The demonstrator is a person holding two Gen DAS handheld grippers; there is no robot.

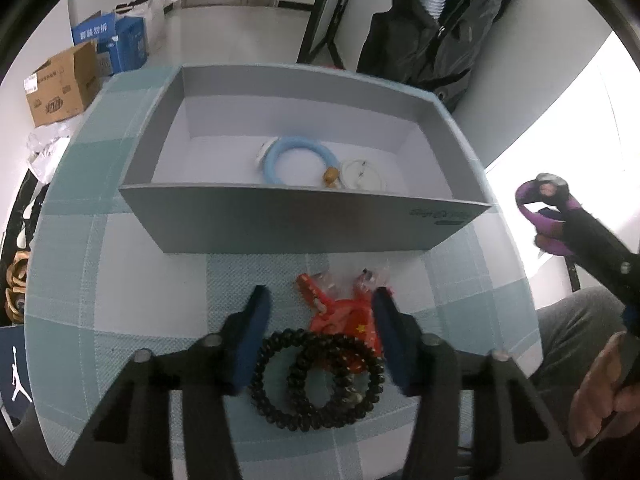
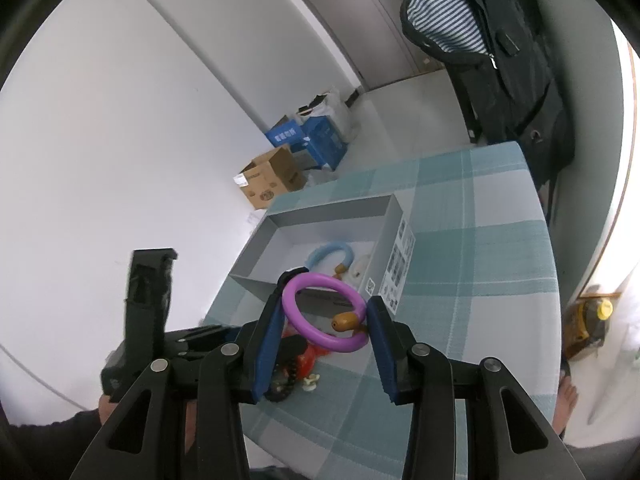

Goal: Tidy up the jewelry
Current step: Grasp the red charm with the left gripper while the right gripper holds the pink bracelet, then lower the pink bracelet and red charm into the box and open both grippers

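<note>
Purple ring (image 2: 324, 312), brown-tipped, clamped in right claw (image 2: 326, 320); left claw (image 1: 320, 320) half-open, straddling black beads (image 1: 316, 380).

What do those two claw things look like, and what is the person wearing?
Each claw, left and right, has two flat dark-blue pads on black angular plastic arms with triangular cut-outs and round silver bolts. No cables or markings show. The person wears a dark sleeve and grey trousers.
</note>
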